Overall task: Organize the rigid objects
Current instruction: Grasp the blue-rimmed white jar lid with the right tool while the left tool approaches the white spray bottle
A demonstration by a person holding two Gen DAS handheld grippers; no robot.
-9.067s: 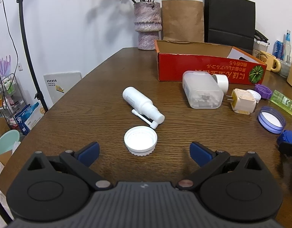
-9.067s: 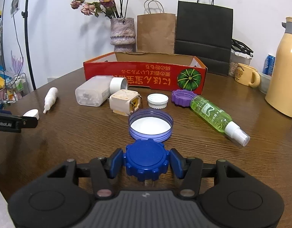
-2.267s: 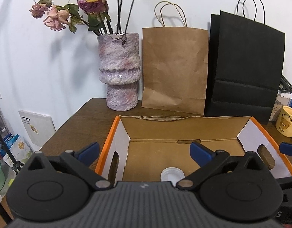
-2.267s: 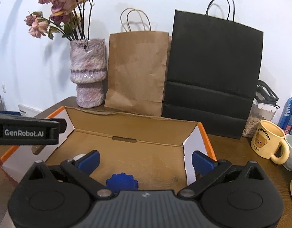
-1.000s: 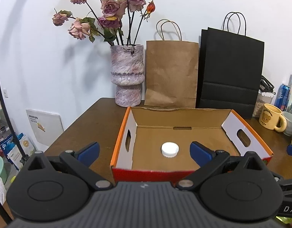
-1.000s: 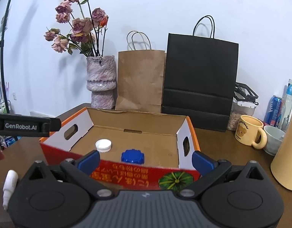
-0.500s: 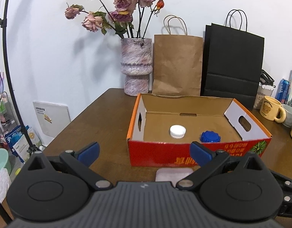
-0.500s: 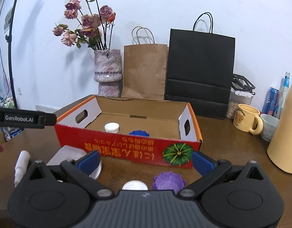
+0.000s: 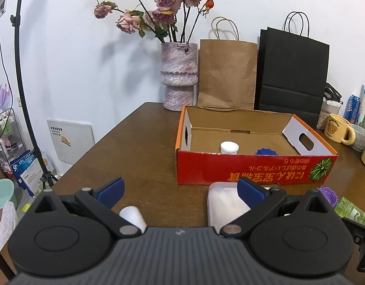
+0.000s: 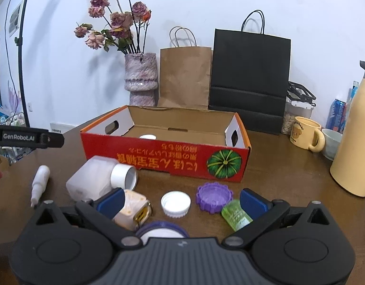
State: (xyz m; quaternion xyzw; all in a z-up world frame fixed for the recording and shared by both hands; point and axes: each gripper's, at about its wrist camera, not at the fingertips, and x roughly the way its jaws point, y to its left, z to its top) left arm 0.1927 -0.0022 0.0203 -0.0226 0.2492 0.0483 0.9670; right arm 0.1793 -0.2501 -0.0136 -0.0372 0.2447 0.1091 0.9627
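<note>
Hovering above the wooden surface [image 10: 289, 180], both grippers are empty with jaws spread wide. The red cardboard box [image 10: 158, 156] sits open near the middle, and two pieces lie inside it: a white cap [image 9: 229, 147] and a blue cap [image 9: 266, 152], side by side near the front wall.

The step in hand looks like choosing the next item. In front of the right gripper [image 10: 182, 201], just short of the box, lie a small white lid [image 10: 175, 203], a purple ridged lid [image 10: 214, 196], a green bottle [image 10: 236, 215] partly behind the right jaw, a beige plug adapter [image 10: 132, 210] against the left jaw, and a larger violet-rimmed lid [image 10: 162, 230] half hidden by the gripper body. A frosted plastic container [image 10: 92, 180] with its open white neck lies to the left, and a white spray bottle [image 10: 40, 180] farther left on its side.

The left gripper [image 9: 180, 188] looks over that container [image 9: 226, 201], with the white spray bottle [image 9: 132, 215] low between its jaws.

The right gripper probably needs to drop and centre on one lid, closing across its rim without nudging its neighbours. The left likely has to dip toward the spray bottle.
</note>
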